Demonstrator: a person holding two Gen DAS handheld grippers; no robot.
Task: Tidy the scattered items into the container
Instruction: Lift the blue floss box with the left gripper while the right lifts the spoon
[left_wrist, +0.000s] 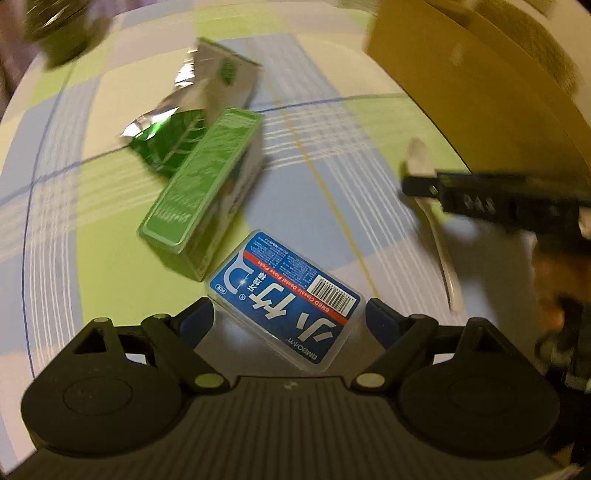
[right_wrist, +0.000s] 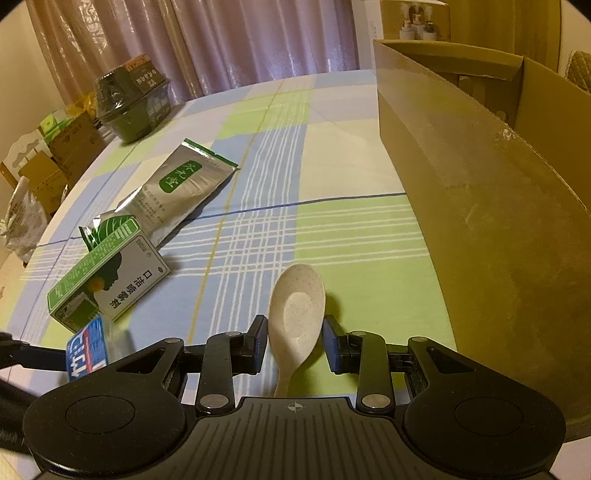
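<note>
Matt cardboard box, glossy foil pouch, woven plaid tablecloth

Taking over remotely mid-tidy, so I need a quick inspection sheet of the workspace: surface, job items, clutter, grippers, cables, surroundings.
Surface: checked tablecloth, blue, green and cream.
Job's things: blue floss-pick box; green carton partly overlapping the silver pouch; cream spoon; dark bowl at the far edge; cardboard box, open-topped, to the right.
Clutter: nothing seen beyond those.
Grippers: left gripper open, floss-pick box between its fingers; right gripper open, straddling the spoon with gaps on both sides.
Cables: nothing seen.
Surroundings: curtains behind; stacked cartons off the table's left.
</note>
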